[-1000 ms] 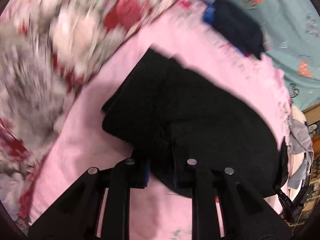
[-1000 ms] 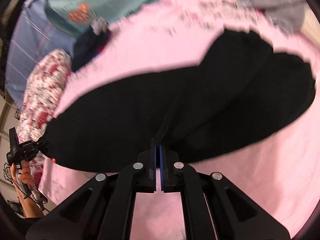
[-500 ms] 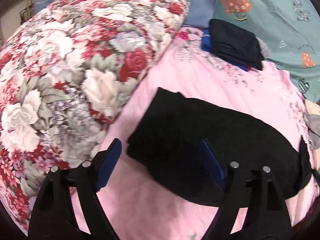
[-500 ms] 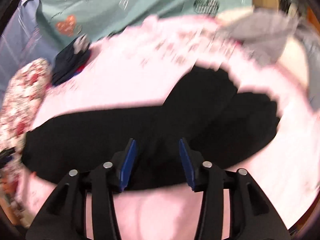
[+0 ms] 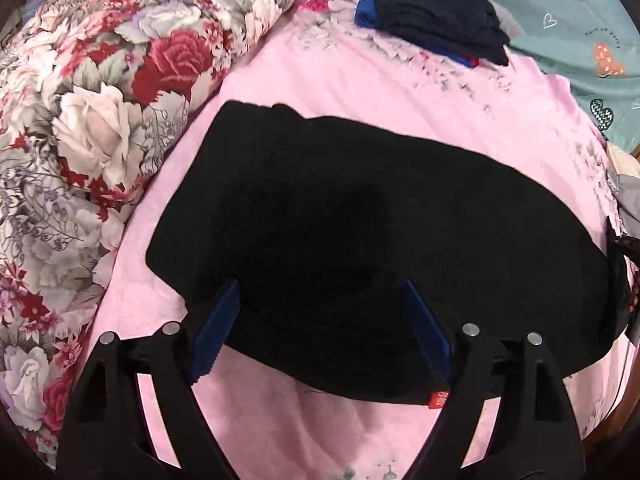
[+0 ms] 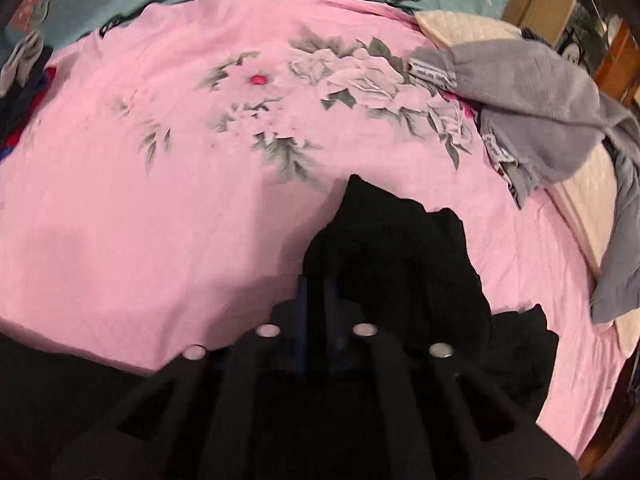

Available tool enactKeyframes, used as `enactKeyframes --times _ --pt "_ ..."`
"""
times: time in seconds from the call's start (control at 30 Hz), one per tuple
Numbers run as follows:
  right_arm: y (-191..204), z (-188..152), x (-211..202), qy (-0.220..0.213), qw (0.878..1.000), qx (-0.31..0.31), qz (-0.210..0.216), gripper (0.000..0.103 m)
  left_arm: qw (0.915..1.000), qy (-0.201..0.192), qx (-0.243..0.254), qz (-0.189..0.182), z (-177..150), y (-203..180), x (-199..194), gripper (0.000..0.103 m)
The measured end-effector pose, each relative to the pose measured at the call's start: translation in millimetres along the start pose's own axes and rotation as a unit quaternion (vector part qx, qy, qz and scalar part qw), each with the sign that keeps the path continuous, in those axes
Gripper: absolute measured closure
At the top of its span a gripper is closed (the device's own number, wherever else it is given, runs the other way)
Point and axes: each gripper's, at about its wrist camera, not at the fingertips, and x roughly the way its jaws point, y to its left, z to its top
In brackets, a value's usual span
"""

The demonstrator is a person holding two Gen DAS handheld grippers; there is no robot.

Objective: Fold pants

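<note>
You are working over a bed whose pink floral sheet is carrying the black pants (lying flat across its middle). A rose-patterned quilt is bordering one side, folded dark clothes are sitting near the head, and a grey garment is lying at the far edge.

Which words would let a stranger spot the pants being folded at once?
Find the pink sheet beside the floral quilt. The black pants lie spread across its middle. Unlike the small dark stack at the far edge, they are one broad, plain black piece.
</note>
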Motion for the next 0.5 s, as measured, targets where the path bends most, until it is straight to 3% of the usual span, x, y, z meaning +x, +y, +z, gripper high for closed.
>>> enactKeyframes --times 0.03,0.13,0.23,0.3,0.4,0.5 --pt "-6 1 -4 -0.006 1.000 0.008 0.008 0.100 1.0000 0.004 -0.001 0.001 0 0 2 0.020" --pt "-36 1 -53 -0.088 0.993 0.044 0.060 0.100 0.9999 0.013 -0.002 0.004 2 0 9 0.020" --pt "-89 -19 -123 -0.174 0.970 0.105 0.134 0.100 0.9999 0.014 -0.005 0.001 2 1 11 0.020" --pt "-126 -44 -151 -0.209 0.954 0.141 0.160 0.100 0.9999 0.014 -0.004 -0.003 2 2 12 0.020" --pt "-171 -86 -144 -0.192 0.948 0.192 0.168 0.100 0.9999 0.015 0.000 -0.003 1 2 13 0.020" --pt "-193 -122 -89 -0.104 0.957 0.220 0.158 0.096 0.9998 0.017 0.006 -0.001 1 0 14 0.020"
